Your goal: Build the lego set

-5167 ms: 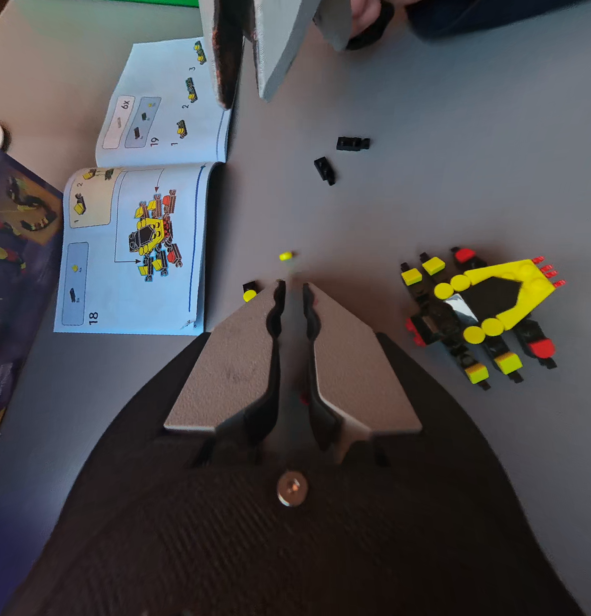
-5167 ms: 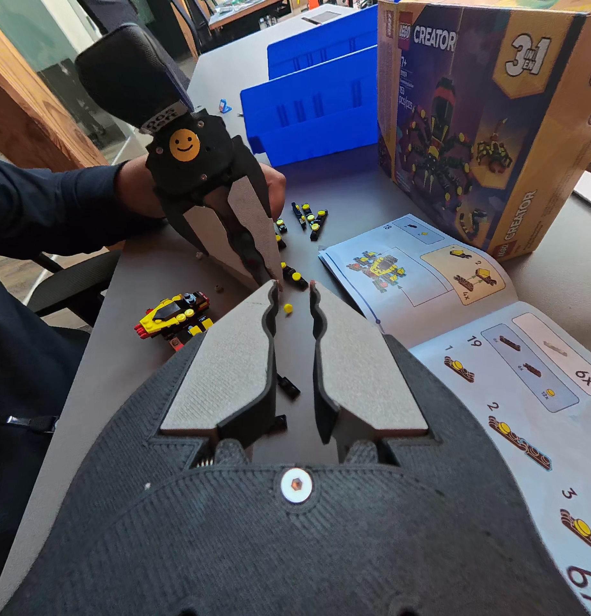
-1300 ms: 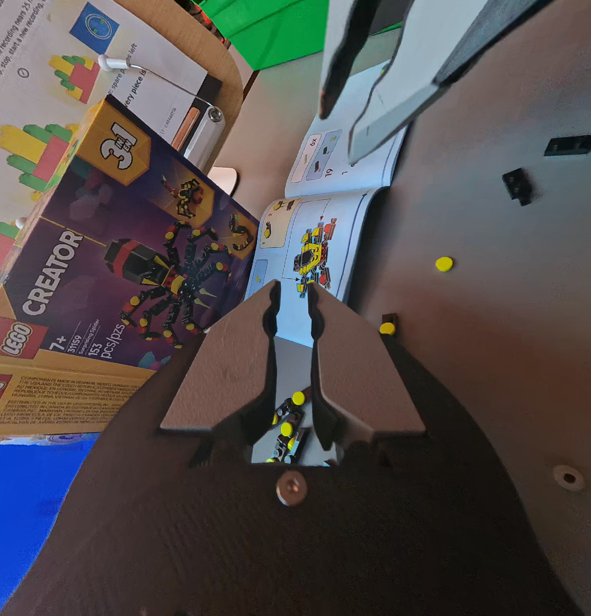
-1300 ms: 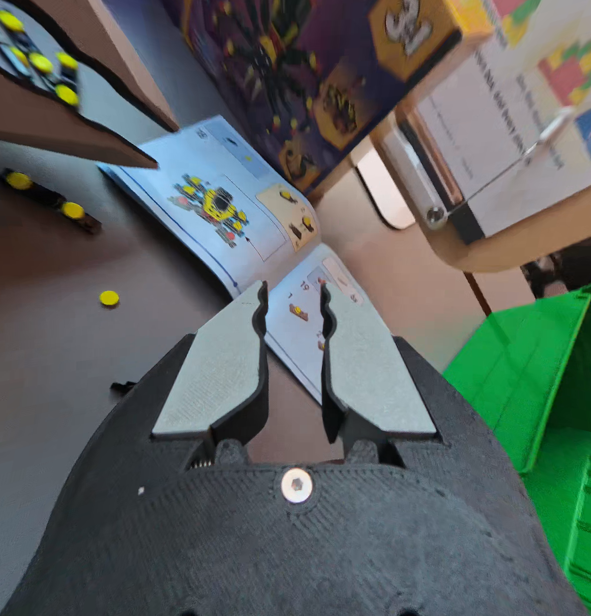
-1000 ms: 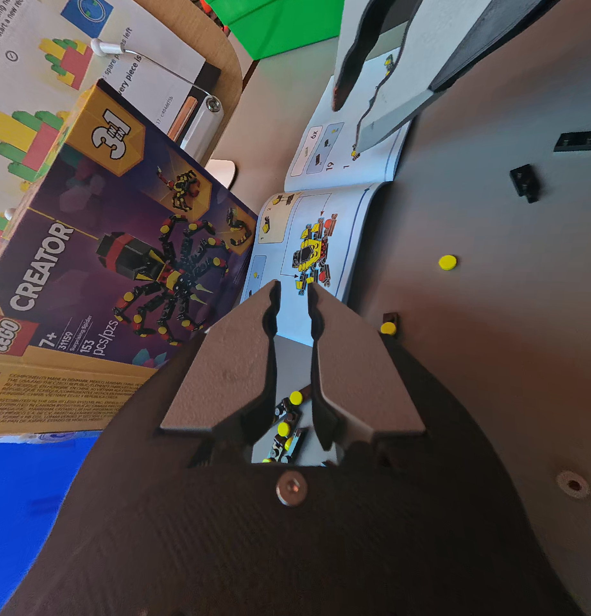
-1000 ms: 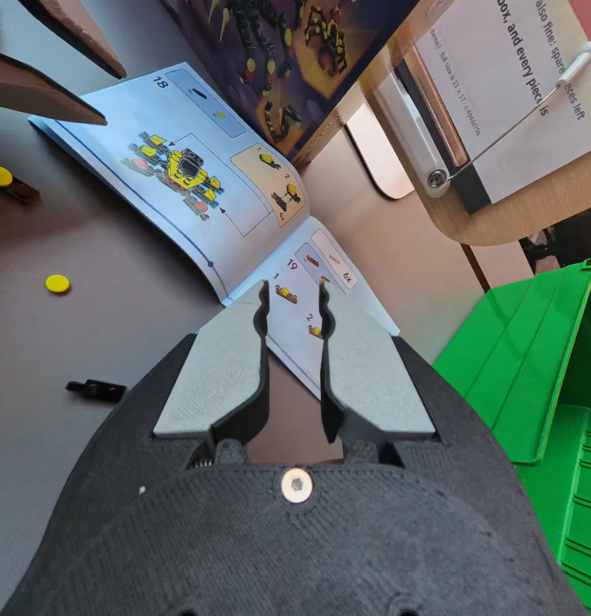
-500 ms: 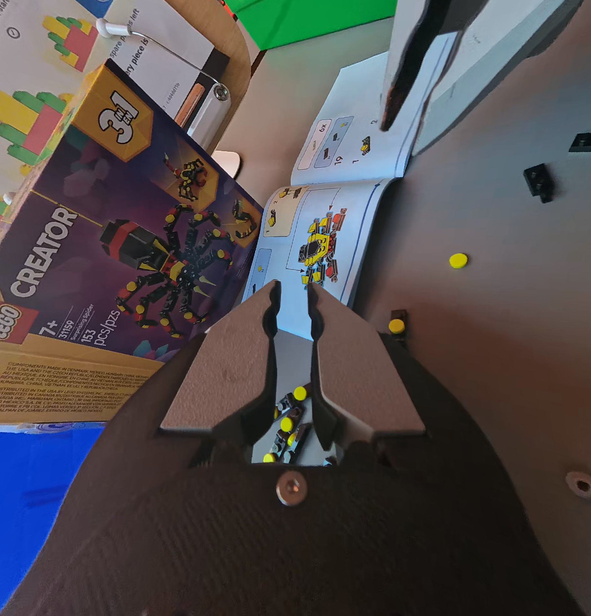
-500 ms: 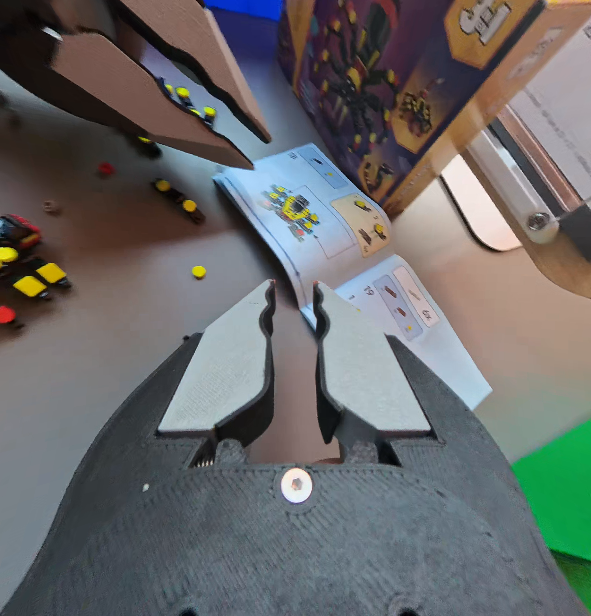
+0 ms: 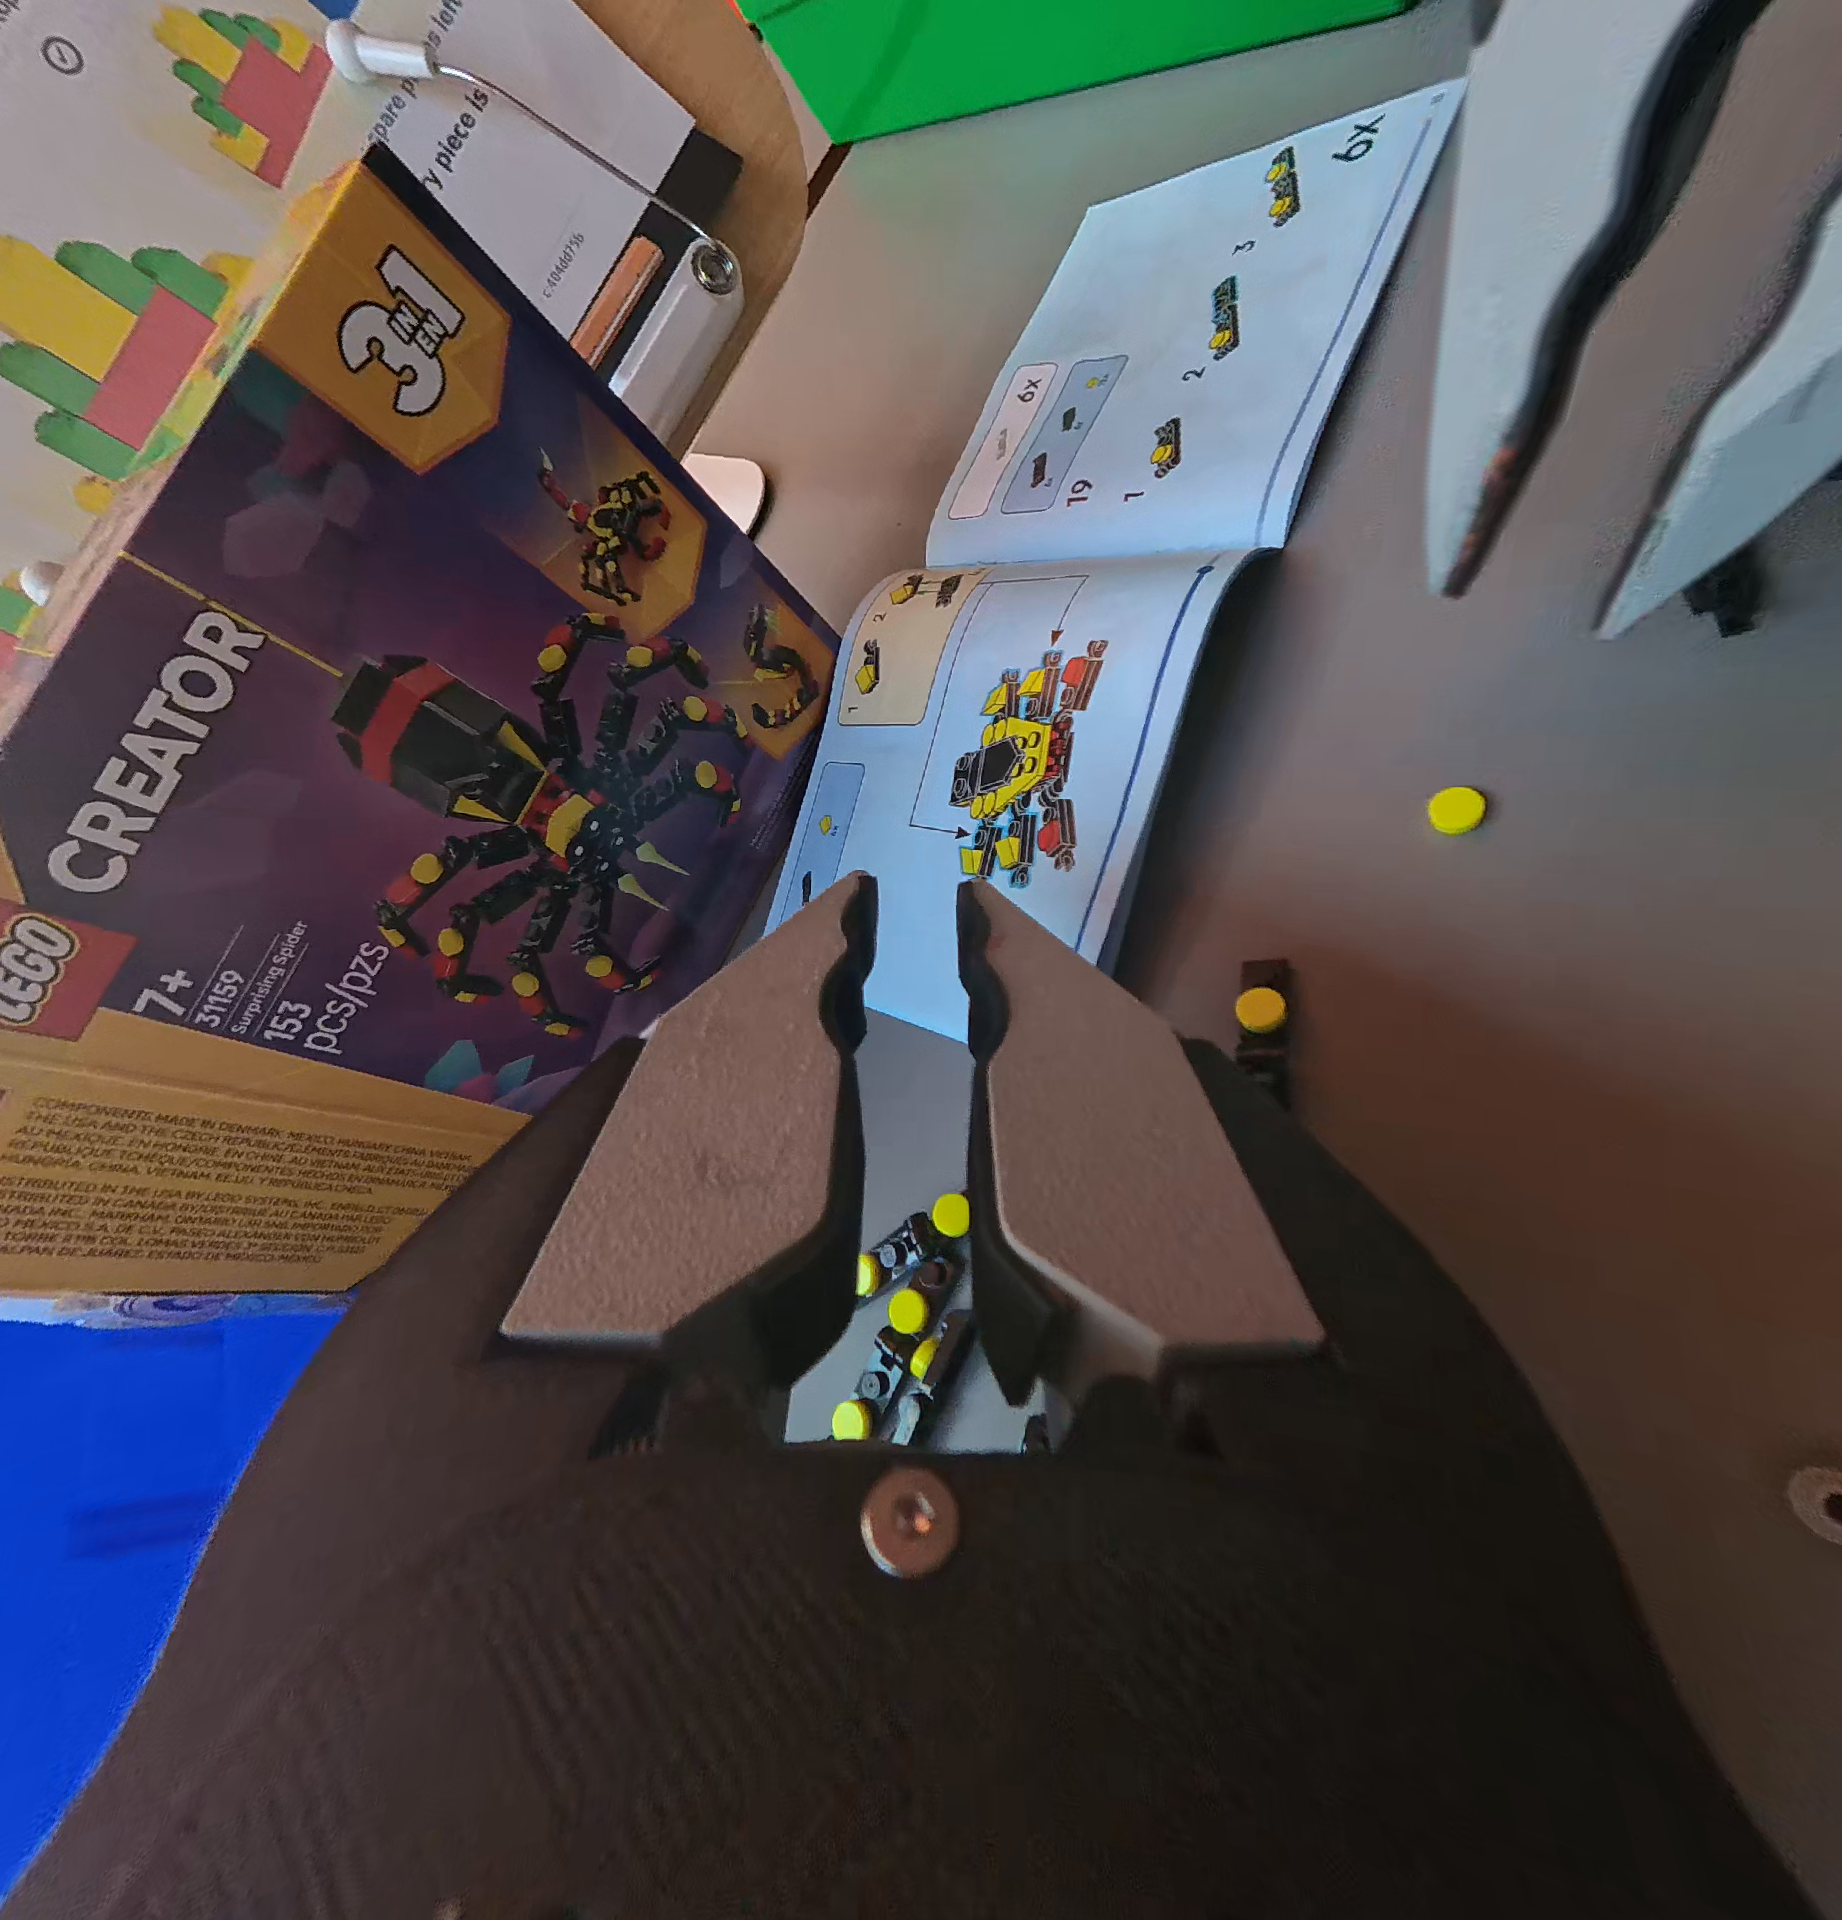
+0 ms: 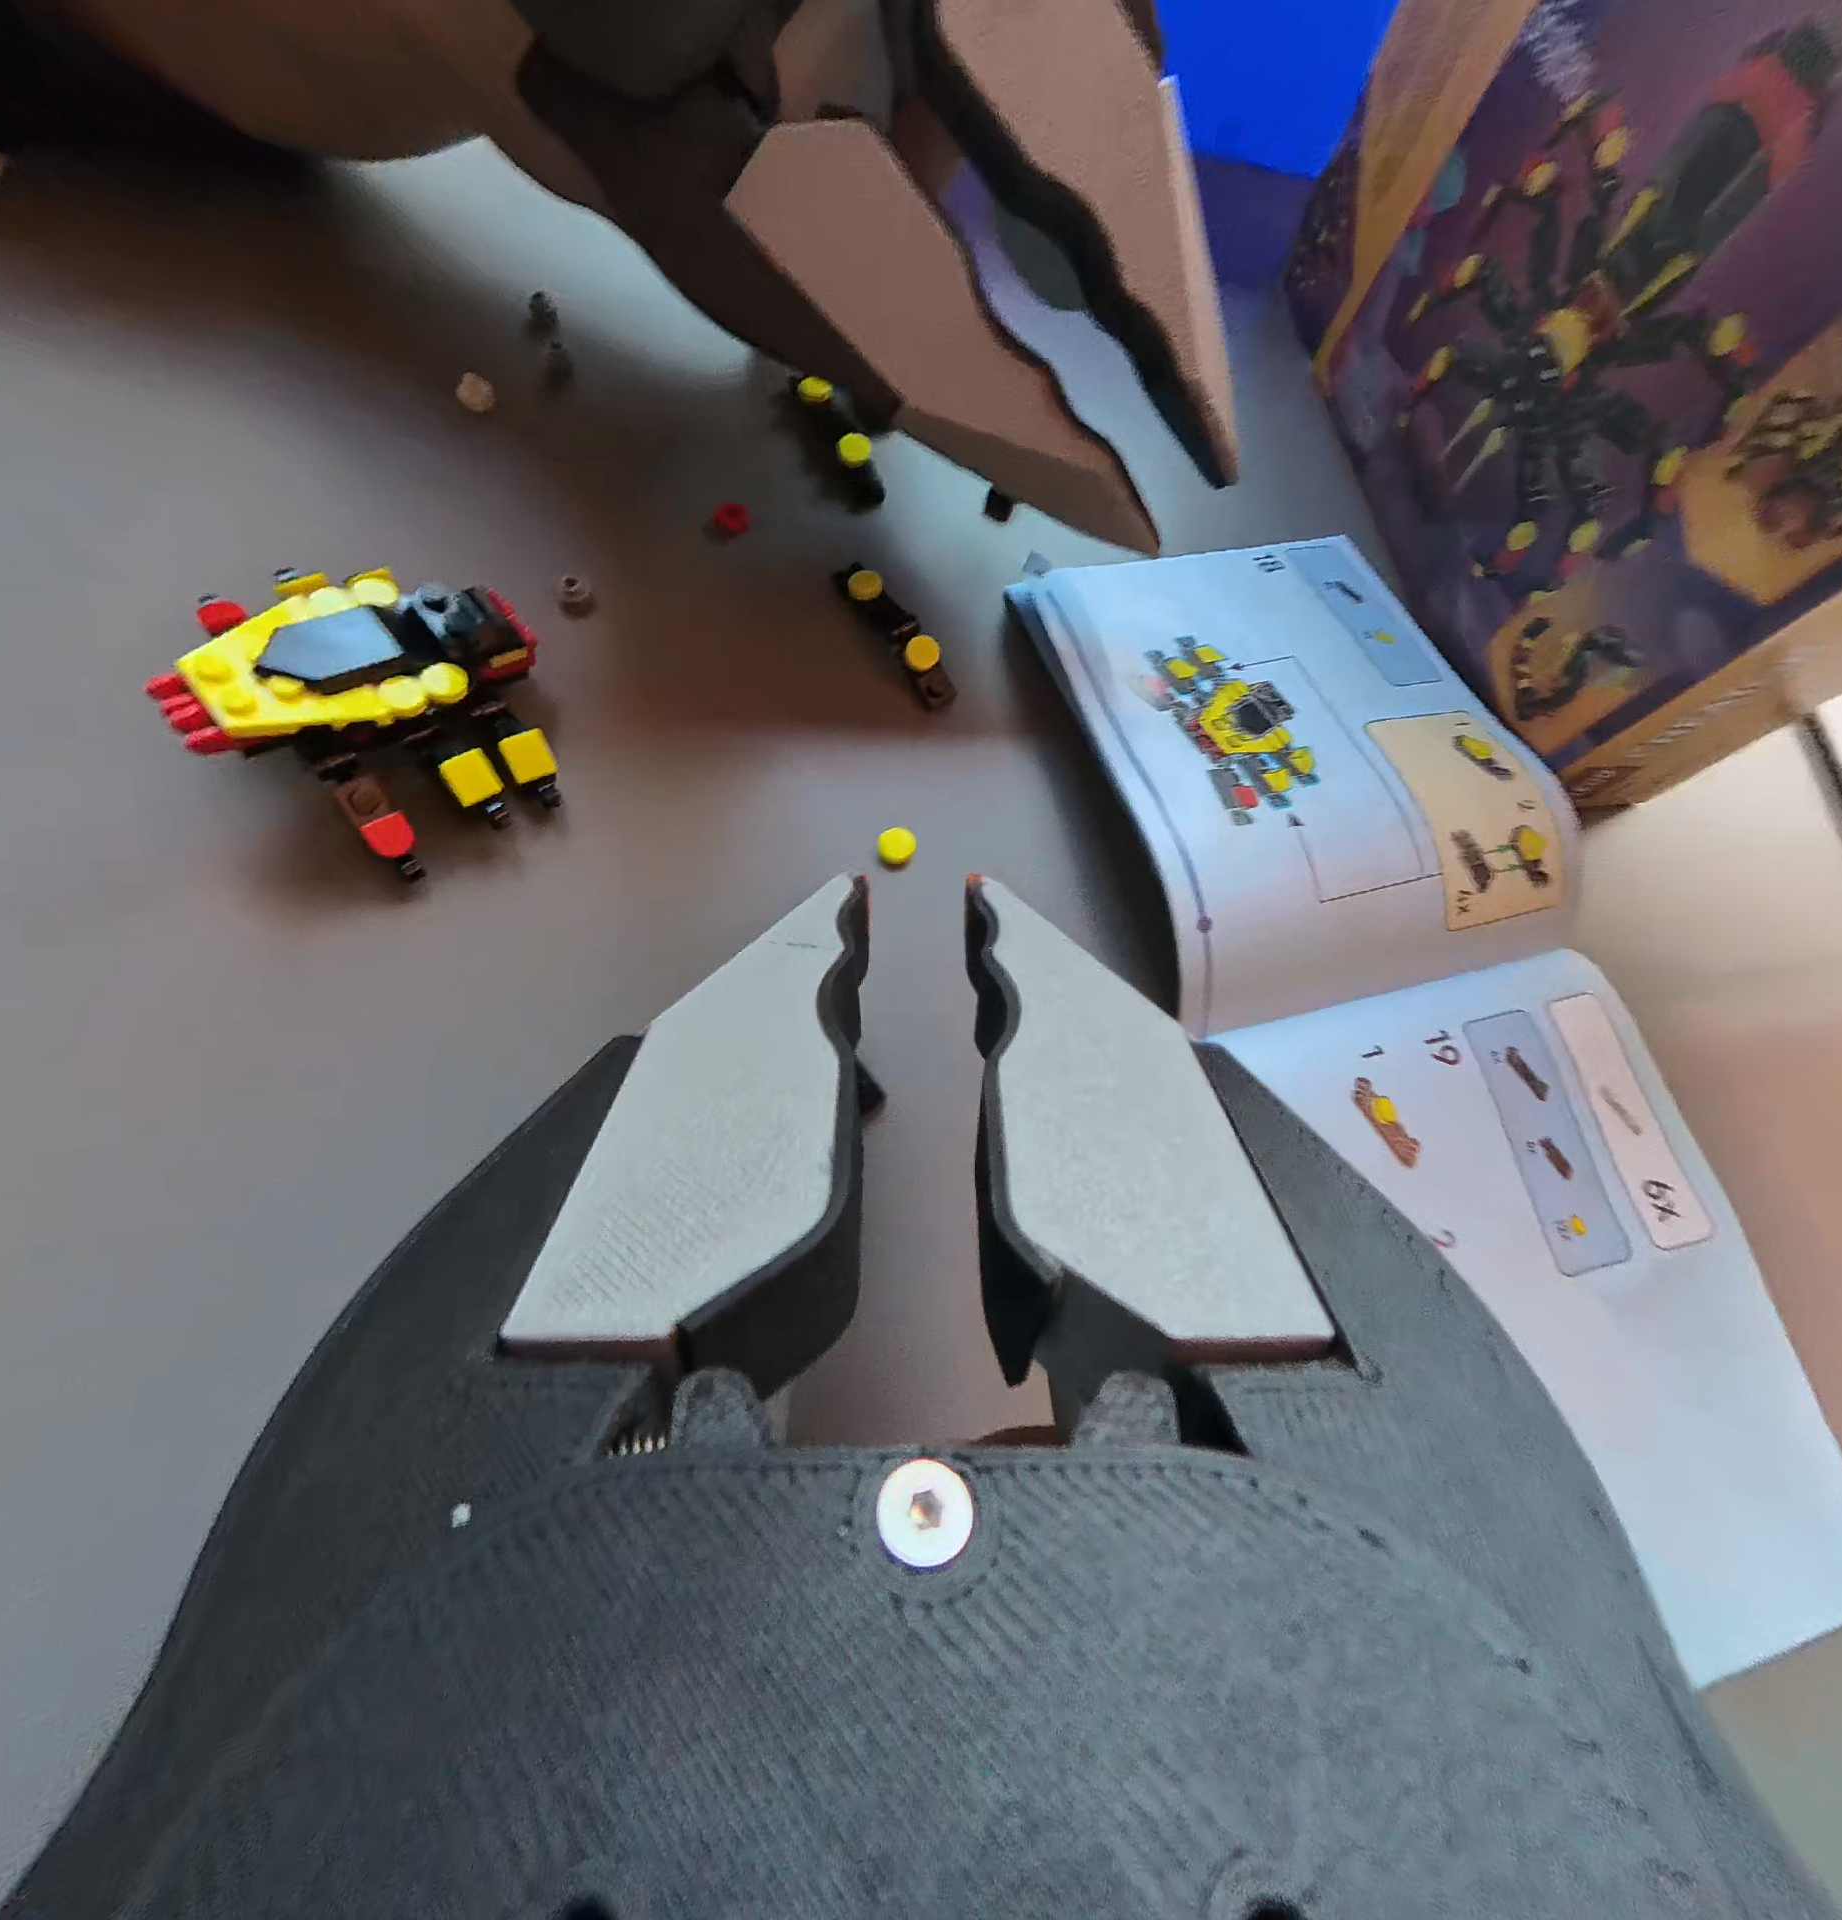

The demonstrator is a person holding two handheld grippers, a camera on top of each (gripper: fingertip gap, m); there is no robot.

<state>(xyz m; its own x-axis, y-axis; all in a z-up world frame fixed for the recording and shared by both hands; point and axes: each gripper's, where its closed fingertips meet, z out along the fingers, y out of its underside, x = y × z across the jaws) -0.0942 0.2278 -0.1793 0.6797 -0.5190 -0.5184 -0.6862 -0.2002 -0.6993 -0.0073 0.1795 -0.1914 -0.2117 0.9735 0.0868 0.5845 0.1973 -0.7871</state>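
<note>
Your right gripper (image 10: 912,894) is slightly parted and empty, tips just short of a loose yellow round tile (image 10: 896,845) on the desk (image 10: 221,1039). Your left gripper (image 9: 915,902) is likewise slightly parted and empty, above the open instruction booklet (image 9: 1042,748). The part-built yellow-and-black model (image 10: 356,675) sits well left. The set's box (image 9: 304,748) stands closed behind the booklet; the green bin's (image 9: 1000,62) contents are out of sight.

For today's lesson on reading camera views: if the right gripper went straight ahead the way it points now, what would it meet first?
Probably the small yellow round piece, lying on the table just beyond the open right gripper. Depth is unclear, so the tips might reach the tabletop first.
</note>
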